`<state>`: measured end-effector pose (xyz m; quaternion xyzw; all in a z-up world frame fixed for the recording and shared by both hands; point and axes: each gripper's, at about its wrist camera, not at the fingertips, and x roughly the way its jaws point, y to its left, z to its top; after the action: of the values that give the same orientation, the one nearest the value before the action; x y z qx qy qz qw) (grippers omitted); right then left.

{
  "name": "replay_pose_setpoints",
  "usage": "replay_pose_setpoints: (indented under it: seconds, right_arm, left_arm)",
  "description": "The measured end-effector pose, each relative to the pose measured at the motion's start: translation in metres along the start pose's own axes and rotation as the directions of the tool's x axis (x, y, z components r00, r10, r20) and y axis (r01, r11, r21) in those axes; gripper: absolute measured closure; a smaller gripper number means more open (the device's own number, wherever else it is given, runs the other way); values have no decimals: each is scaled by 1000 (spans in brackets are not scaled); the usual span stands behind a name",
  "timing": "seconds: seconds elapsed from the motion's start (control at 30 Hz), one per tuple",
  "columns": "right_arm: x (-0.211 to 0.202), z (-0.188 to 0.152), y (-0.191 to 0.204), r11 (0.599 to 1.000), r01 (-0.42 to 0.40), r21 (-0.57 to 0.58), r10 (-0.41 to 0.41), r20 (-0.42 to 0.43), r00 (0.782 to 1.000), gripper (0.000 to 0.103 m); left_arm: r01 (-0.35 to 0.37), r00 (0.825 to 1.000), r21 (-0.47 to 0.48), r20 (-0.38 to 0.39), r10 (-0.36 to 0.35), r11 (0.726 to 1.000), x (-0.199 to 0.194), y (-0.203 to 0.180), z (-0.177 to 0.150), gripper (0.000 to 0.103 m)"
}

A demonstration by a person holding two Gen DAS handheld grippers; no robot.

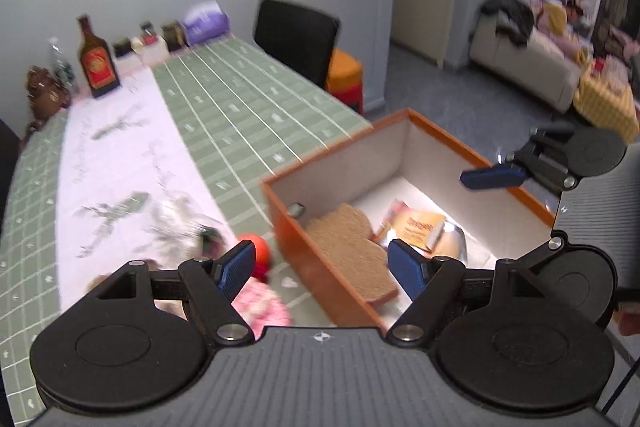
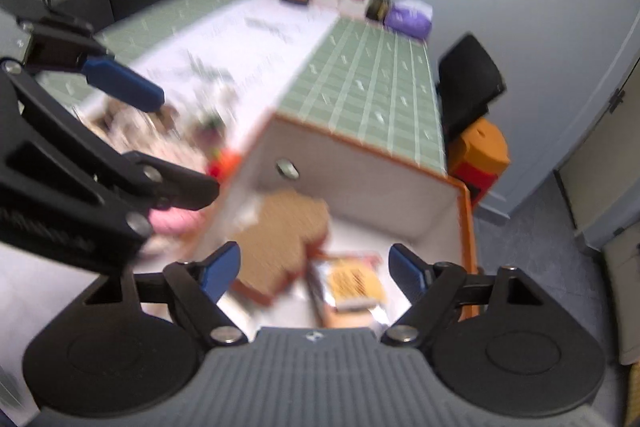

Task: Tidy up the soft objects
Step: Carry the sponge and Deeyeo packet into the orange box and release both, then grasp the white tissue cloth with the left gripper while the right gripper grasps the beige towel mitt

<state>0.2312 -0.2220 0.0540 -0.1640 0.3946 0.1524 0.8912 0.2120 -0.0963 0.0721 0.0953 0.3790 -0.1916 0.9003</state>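
Note:
An orange box (image 1: 308,267) with white inner walls sits at the table's near right edge. Inside it lie a brown toast-shaped soft toy (image 1: 352,247) and a yellow snack packet (image 1: 418,227). My left gripper (image 1: 324,267) is open and empty, straddling the box's left wall. A pink soft object (image 1: 262,303) and an orange-red toy (image 1: 258,251) lie left of the box. In the right wrist view my right gripper (image 2: 314,271) is open and empty above the box (image 2: 466,227), over the toast toy (image 2: 280,239) and packet (image 2: 354,283). One right gripper finger shows in the left view.
A green checked tablecloth with a white runner (image 1: 116,155) covers the table. A brown bottle (image 1: 96,61), jars and a purple pack (image 1: 206,23) line the far wall. A black chair (image 1: 296,39) and an orange stool (image 1: 346,75) stand beyond the table. A blurred heap of soft items (image 2: 160,131) lies left of the box.

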Motion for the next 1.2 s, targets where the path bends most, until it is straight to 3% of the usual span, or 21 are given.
replay_pose_setpoints:
  seconds: [0.23,0.4,0.63,0.83,1.0,1.1,1.2]
  right_arm:
    - [-17,9,52,991,-121,62,111,143,984,23]
    - [-11,8,93,979,-198,53,189,145,971,25]
    - [13,6,128,970,-240,31,237,87,968,30]
    - [26,13,128,979,-204,-7,204,64,977,38]
    - [40,29,111,986,-168,9,168,47,985,40]
    - [50,34,105,971,-230,67,229,32,973,40]
    - [55,28,119,966,-256,46,256,5,967,42]
  left_arm:
    - [-112,981,-68,150,122,991,-53,47,-37,15]
    - [-154,971,-127,164,174,980,-71,78,-75,15]
    - [-236,967,-190,50,249,953,-65,119,-120,15]
    - [-292,956,-256,-46,290,921,-53,153,-140,15]
    - [-305,952,-405,-119,280,862,-33,187,-153,13]
    - [-314,949,-473,-164,268,823,-16,199,-163,12]
    - [-320,947,-528,-204,248,787,-2,209,-174,12]
